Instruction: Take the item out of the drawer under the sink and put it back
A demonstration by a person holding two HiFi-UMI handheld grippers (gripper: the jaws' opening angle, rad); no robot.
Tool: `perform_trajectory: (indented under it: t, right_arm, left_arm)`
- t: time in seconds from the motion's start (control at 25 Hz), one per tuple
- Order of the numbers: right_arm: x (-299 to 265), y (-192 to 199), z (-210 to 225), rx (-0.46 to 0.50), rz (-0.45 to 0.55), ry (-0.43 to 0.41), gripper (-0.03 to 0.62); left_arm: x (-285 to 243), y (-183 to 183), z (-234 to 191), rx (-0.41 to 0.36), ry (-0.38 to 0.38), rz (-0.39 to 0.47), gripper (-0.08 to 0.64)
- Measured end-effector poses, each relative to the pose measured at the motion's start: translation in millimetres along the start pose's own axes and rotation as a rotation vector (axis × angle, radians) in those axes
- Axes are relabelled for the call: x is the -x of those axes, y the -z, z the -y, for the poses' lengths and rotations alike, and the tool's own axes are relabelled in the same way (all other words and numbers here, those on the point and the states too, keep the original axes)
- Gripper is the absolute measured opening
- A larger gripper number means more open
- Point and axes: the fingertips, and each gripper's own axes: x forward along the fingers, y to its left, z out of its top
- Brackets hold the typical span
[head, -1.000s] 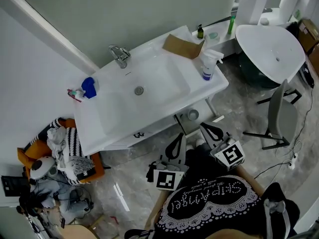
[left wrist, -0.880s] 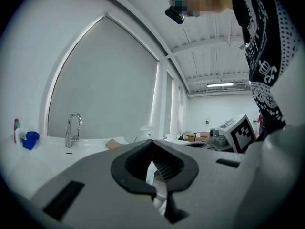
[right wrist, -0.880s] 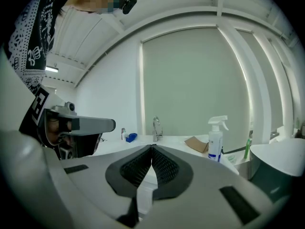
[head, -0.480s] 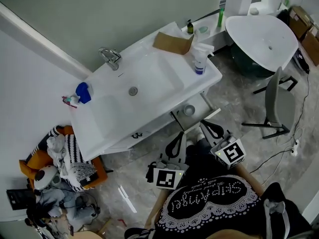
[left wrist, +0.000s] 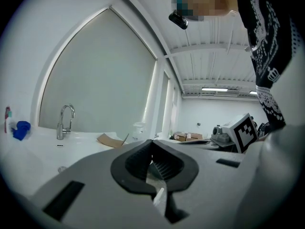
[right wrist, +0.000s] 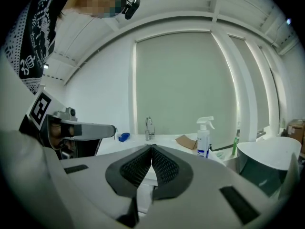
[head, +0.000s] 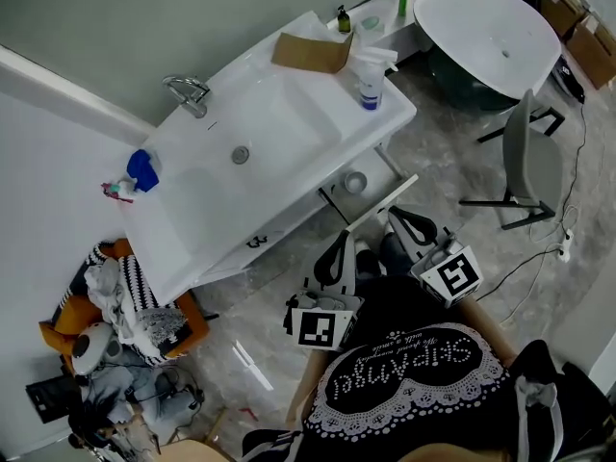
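The white sink (head: pixel 289 104) stands at the upper left of the head view. Under its right end a drawer (head: pixel 383 196) stands pulled out, with a round grey item (head: pixel 355 182) lying inside. My left gripper (head: pixel 344 237) is shut and empty, held just in front of the drawer. My right gripper (head: pixel 392 214) is shut too, with its tips close to the drawer's front edge. In the left gripper view the left gripper (left wrist: pixel 152 141) has its jaws closed on nothing. In the right gripper view the right gripper (right wrist: pixel 151 146) is closed as well, pointing over the sink top.
On the sink top are a faucet (head: pixel 188 91), a blue item (head: pixel 141 166), a cardboard piece (head: pixel 310 54) and a spray bottle (head: pixel 369 80). A round white table (head: pixel 486 27) and a chair (head: pixel 525 162) stand to the right. An orange basket of clothes (head: pixel 125 306) sits at the left.
The head view has shifted, so the sink now sits higher and further left in it and the open drawer shows more fully. Both grippers stay shut, slightly nearer the drawer.
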Motion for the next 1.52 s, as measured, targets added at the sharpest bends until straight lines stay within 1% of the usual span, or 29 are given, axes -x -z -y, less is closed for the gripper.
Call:
perform_trajectory:
  t: [0.08, 0.16, 0.24, 0.48, 0.56, 0.64, 0.8, 0.88, 1.0, 1.16, 1.4, 1.52]
  right_arm:
    - [1, 1, 2, -0.002, -0.008, 0.009, 0.018]
    - [2, -3, 3, -0.013, 0.019, -0.001, 0.018]
    - [3, -3, 4, -0.029, 0.023, -0.005, 0.019]
    - [-3, 4, 9, -0.028, -0.003, -0.019, 0.020]
    - [-6, 8, 10, -0.025, -0.010, -0.028, 0.020]
    - [-9, 12, 9, -0.017, -0.018, -0.040, 0.020]
    - [-16, 20, 9, 0.012, -0.058, -0.061, 0.020]
    - [-20, 24, 11, 0.047, -0.077, -0.073, 0.020]
    - [-28, 33, 12, 0.125, -0.118, -0.100, 0.020]
    - [-38, 55, 15, 0.239, -0.208, -0.149, 0.021]
    - [-53, 92, 23, 0.313, -0.340, -0.203, 0.023]
    - [-61, 109, 29, 0.385, -0.399, -0.209, 0.023]
  left_arm:
    - [3, 4, -3, 0.003, -0.003, -0.015, 0.005]
    - [7, 10, -6, -0.001, -0.008, -0.034, 0.005]
    - [10, 11, -9, 0.002, -0.020, -0.034, 0.005]
    - [10, 13, -16, 0.013, -0.055, -0.034, 0.005]
    - [10, 10, -17, 0.033, -0.074, -0.019, 0.005]
    - [10, 7, -20, 0.055, -0.095, -0.002, 0.005]
    - [11, 8, -24, 0.056, -0.123, -0.009, 0.005]
    - [11, 8, -25, 0.055, -0.131, -0.013, 0.005]
    - [11, 8, -29, 0.057, -0.145, -0.016, 0.005]
    - [8, 10, -34, 0.056, -0.163, -0.029, 0.005]
    - [5, 10, -38, 0.055, -0.185, -0.044, 0.005]
    - [7, 10, -43, 0.062, -0.210, -0.047, 0.005]
